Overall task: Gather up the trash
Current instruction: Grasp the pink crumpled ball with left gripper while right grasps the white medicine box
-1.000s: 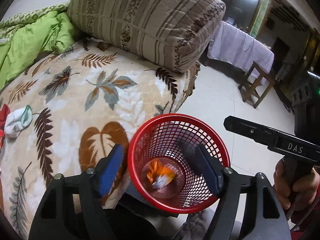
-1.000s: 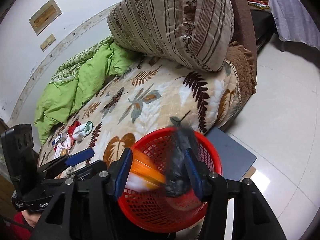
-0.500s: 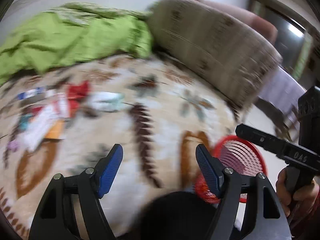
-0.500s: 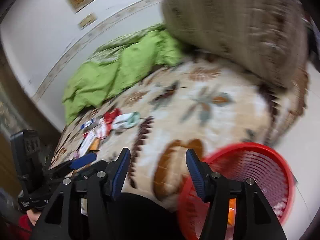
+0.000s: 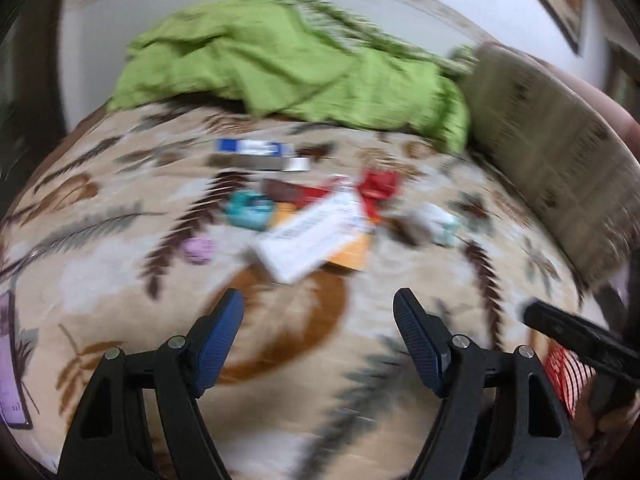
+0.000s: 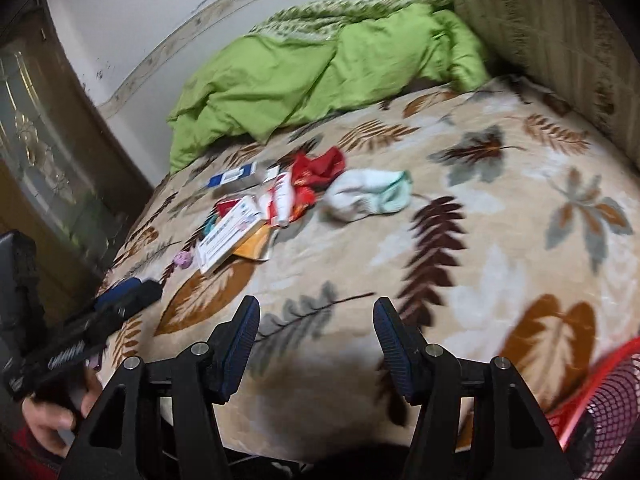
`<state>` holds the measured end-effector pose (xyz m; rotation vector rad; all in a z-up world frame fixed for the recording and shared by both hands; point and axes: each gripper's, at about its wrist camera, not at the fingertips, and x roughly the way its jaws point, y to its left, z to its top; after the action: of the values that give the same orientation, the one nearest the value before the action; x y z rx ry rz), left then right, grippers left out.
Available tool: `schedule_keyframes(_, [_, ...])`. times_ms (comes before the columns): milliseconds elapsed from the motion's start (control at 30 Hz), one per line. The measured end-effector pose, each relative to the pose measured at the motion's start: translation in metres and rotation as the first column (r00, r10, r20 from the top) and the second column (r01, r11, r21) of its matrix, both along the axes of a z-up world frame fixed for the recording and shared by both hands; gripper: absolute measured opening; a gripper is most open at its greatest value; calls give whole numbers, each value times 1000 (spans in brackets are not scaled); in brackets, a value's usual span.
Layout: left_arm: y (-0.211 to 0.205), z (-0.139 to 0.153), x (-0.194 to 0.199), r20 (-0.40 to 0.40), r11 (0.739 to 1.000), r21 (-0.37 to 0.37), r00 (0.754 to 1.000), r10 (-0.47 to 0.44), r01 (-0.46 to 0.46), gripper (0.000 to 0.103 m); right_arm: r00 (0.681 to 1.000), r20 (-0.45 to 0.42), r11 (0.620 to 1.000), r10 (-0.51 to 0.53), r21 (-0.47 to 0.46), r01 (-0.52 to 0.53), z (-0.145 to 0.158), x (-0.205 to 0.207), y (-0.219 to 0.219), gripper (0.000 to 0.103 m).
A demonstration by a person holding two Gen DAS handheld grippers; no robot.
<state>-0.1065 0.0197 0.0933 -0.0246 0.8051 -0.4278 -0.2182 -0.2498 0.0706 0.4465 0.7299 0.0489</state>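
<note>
While both grippers, left gripper [image 5: 318,334] and right gripper [image 6: 316,338], are being held spread and empty, the trash pile [image 6: 256,216] is lying mid-bed, toward the green quilt [image 6: 320,68]; one loose wrapper is best being singled out, the red basket [image 6: 600,396] being kept at the bed's near edge.

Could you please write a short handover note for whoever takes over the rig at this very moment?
Left tool: open, empty, above the leaf-print blanket.
Right tool: open, empty, nearer the red basket.
Litter pile mid-bed: white printed box, orange packet, red wrapper, blue-and-white box, small purple item. White-and-mint sock lies beside it.
Done: cannot tell; the basket's contents are not visible.
Left: pick the pile up piece by piece and drop it into the basket.
</note>
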Motion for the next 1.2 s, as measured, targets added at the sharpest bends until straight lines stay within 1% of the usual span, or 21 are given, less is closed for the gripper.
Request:
schedule_keyframes(100, [33,-17,35,-54,994,-26,993,104,-105,75,1000,-11,1000,4,-9,-4,-4,3,3,63])
schedule_keyframes(133, [39,-23,44,-63,991,-18,989,130,-131,74,1000,-14,1000,3,-4,-3,-4,4,3,63])
schedule_keyframes(167, [45,-30,55,-81,987,-6,984,159,-160,71,1000,-18,1000,2,5,-2,-6,4,1,63])
schedule_keyframes(200, [48,-35,62,-92,986,-8,982,166,-168,67,1000,-24,1000,-1,13,1,-7,4,-1,63])
schedule_keyframes(267, [51,-47,79,-130,984,-19,976,174,-178,62,1000,-30,1000,-7,28,8,-8,3,-4,63])
schedule_keyframes(300, [50,-51,86,-144,983,-16,974,178,-182,57,1000,-31,999,-7,33,8,-9,3,-5,63])
schedule_keyframes(367, [47,-61,100,-164,979,19,966,202,-202,51,999,-31,999,-11,41,12,-9,3,-6,63])
schedule_keyframes(400, [45,-64,105,-172,979,20,964,202,-202,51,999,-32,999,-13,42,14,-9,3,-7,63])
schedule_keyframes(533, [41,-68,119,-154,978,37,966,210,-207,50,999,-32,999,-6,47,8,-10,4,-7,63])
schedule_keyframes(567, [41,-69,121,-149,978,37,966,211,-207,45,999,-34,999,-5,48,7,-11,4,-7,63])
schedule_keyframes(600, [40,-70,123,-144,977,43,966,213,-209,33,999,-38,999,-4,45,6,-11,4,-7,63])
schedule_keyframes(633, [39,-71,124,-147,978,49,967,209,-204,31,999,-42,999,0,42,2,-11,5,-6,63])
schedule_keyframes(767, [41,-66,115,-126,980,44,972,198,-194,30,997,-66,999,31,44,-29,-11,14,0,63])
schedule_keyframes(800, [43,-65,112,-129,980,34,972,197,-195,30,997,-62,997,48,66,-43,-9,19,1,63])
schedule_keyframes(867, [47,-60,101,-134,983,-5,974,183,-186,30,996,-58,995,71,76,-67,-5,34,6,63])
schedule_keyframes(933, [50,-51,90,-94,981,-6,976,195,-196,30,993,-45,992,105,74,-102,0,52,14,63])
schedule_keyframes(1000, [54,-45,84,-70,977,-14,975,209,-211,30,989,-37,987,145,73,-142,6,77,24,63])
schedule_keyframes(1067, [58,-41,80,-54,973,-21,972,227,-228,30,984,-22,981,175,93,-172,13,106,31,63])
schedule_keyframes(1133, [58,-41,81,-45,972,-10,971,234,-235,30,976,-20,971,217,104,-213,17,145,40,63])
schedule_keyframes(1200, [59,-41,81,-45,972,-9,971,236,-237,30,976,-19,973,216,92,-214,16,171,45,63])
